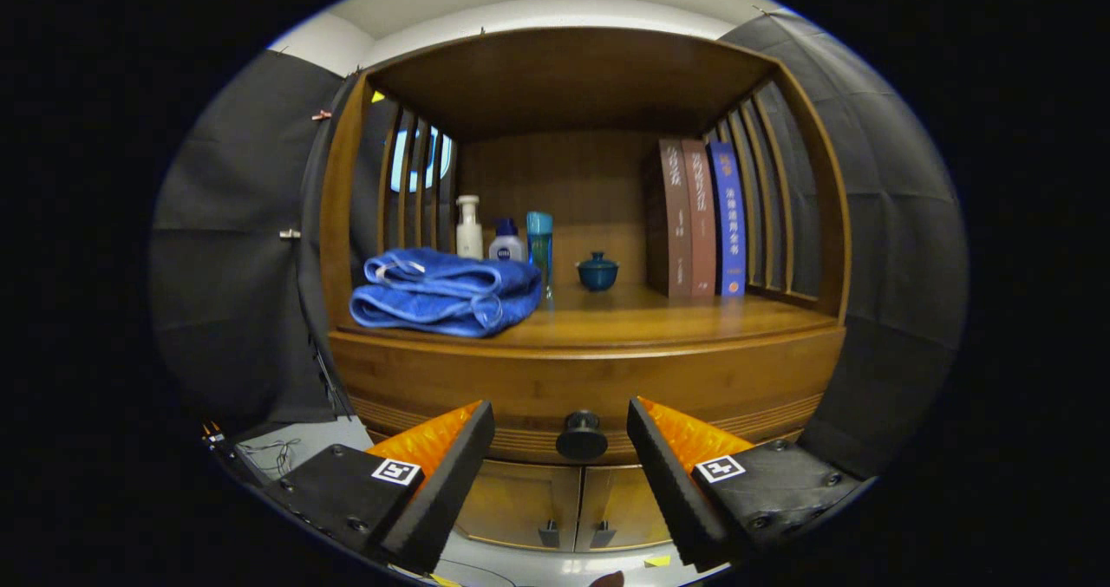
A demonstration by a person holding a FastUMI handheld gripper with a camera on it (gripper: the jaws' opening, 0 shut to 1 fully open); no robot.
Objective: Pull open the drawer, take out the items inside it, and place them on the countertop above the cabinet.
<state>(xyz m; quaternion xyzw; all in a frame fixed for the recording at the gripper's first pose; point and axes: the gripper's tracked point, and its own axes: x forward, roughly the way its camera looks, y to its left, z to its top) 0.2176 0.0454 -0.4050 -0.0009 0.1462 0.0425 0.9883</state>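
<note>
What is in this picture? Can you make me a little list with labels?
place: wooden cabinet with an open shelf above a drawer
drawer: closed, dark round knob at its front
gripper: jaws open, one on each side of the knob, not touching it
countertop: folded blue towel at one end, three upright books at the other
between them: white pump bottle, small bottle with blue cap, tall blue bottle, small blue lidded bowl
below drawer: two cupboard doors, shut
</note>
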